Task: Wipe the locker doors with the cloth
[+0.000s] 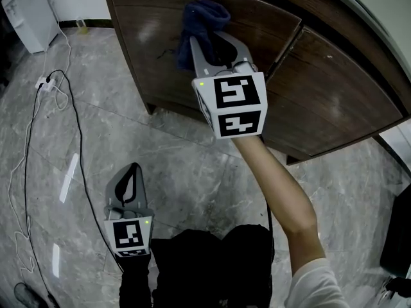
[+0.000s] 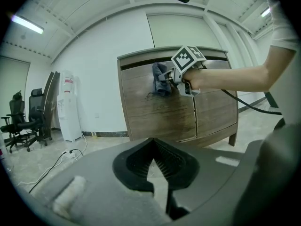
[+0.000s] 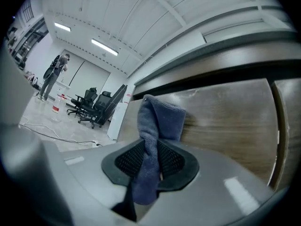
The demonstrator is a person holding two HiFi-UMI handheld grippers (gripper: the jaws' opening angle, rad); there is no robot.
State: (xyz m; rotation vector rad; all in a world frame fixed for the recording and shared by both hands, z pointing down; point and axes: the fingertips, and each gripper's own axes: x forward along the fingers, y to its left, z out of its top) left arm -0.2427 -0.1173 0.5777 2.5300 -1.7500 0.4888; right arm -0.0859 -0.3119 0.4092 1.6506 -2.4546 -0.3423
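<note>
Plainly the wiping step is in hand. On the wooden locker [image 1: 334, 101], high on its left door [image 1: 154, 63], the right gripper [image 1: 207, 43] holds the blue cloth [image 1: 205, 15], jaws clamped on it. Next, it likely needs firm strokes across the panel. The left gripper [image 1: 133, 175] hangs low, jaws together, empty.

- Locker [image 1: 334, 101]: its top and right end run off the head view's edge.
- Cloth [image 3: 157, 119]: its lower part is buried between the jaws of the right hand-held gripper [image 3: 151, 161]; whether it touches the locker cannot be told.
- Person [image 3: 53, 76] far off in the right gripper view: too small for detail.
</note>
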